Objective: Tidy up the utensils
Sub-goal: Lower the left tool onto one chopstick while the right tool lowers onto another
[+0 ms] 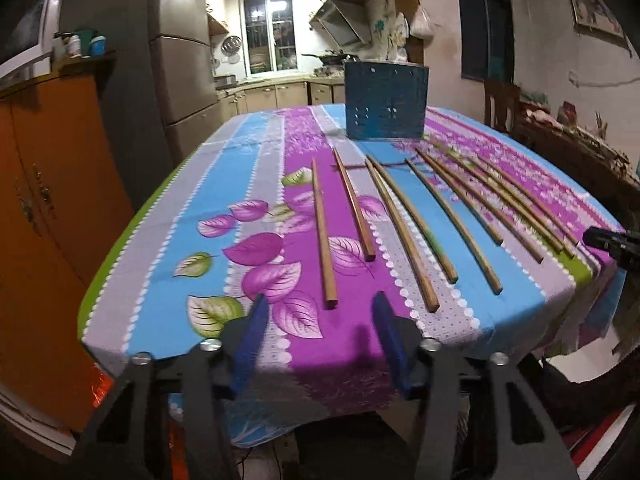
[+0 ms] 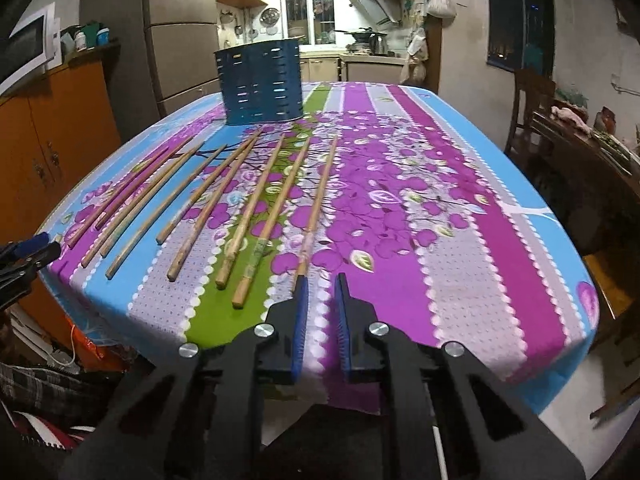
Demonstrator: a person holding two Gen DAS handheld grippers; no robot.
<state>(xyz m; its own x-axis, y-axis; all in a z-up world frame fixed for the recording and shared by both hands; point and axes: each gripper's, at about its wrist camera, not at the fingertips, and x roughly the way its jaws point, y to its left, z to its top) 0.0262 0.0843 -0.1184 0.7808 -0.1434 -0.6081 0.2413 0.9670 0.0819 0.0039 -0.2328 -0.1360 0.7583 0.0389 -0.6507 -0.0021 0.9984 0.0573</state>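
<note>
Several wooden chopsticks point(image 1: 404, 224) lie side by side on the flowered tablecloth; they also show in the right wrist view point(image 2: 224, 204). A blue perforated utensil holder point(image 1: 385, 100) stands upright behind them, seen too in the right wrist view point(image 2: 262, 82). My left gripper point(image 1: 320, 304) is open and empty at the near table edge, just short of the leftmost chopstick point(image 1: 323, 236). My right gripper point(image 2: 321, 282) is open with a narrow gap and empty; its left fingertip is beside the end of the rightmost chopstick point(image 2: 318, 208).
The table point(image 2: 460, 240) has a purple, blue and green cloth. An orange cabinet point(image 1: 48, 208) stands at the left. A wooden chair point(image 2: 532, 108) and a cluttered side table point(image 2: 592, 140) stand at the right. The kitchen lies behind.
</note>
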